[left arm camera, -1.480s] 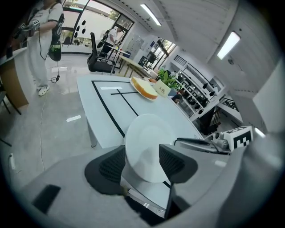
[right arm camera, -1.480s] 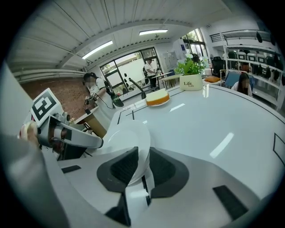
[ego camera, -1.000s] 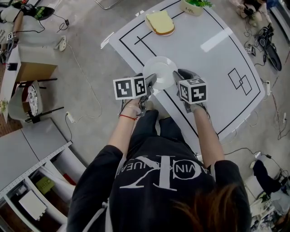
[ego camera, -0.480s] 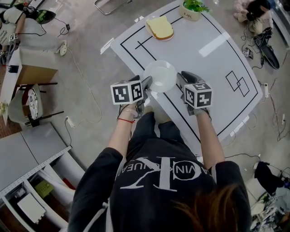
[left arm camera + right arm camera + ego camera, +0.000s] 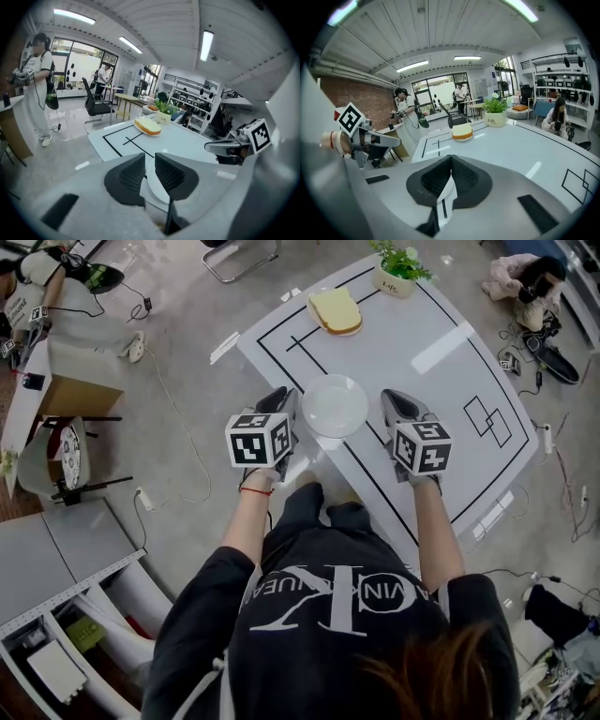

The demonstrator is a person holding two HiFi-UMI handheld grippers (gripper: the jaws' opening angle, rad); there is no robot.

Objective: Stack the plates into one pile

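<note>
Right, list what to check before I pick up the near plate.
1. White plate flat on the table, between both grippers: ok.
2. Left hand-held gripper gripping that plate: not ok. Its jaws are closing with nothing between them, beside the plate's left rim.
3. Right hand-held gripper ready to grip: not ok. It is shut and empty, to the right of the plate.
4. Far plate free for stacking: not ok. A yellow bread-like slab lies on it.
5. Table between the two plates: ok. Only taped lines show there.
</note>
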